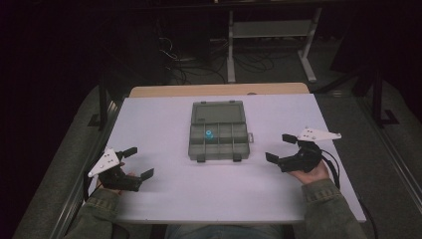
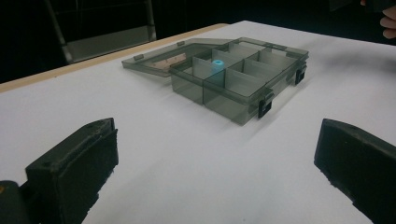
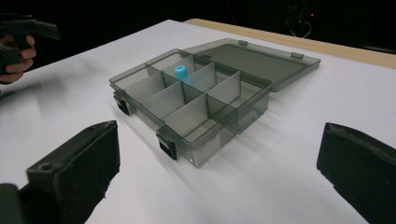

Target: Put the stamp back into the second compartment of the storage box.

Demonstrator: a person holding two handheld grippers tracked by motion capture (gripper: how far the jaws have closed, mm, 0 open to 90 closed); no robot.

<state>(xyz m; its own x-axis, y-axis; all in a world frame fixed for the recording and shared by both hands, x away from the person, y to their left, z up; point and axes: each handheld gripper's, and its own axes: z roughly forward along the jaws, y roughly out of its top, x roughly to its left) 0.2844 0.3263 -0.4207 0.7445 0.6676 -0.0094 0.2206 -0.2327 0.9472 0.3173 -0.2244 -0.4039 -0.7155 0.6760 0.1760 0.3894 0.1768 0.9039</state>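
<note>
At lower centre of the high view we lose the counter (image 1: 224,199) edge and both sleeves to the frame. The small blue item (image 1: 209,134) in the organizer box (image 1: 219,144) is too small to identify.

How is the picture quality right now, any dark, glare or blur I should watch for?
High view: room beyond the white table is nearly black, the smoky clear plastic compartment box looks small and soft. Left gripper view: sharp on the small blue cylinder, open left claw dark. Right gripper view: box clear, no glare, open right claw dark.
</note>
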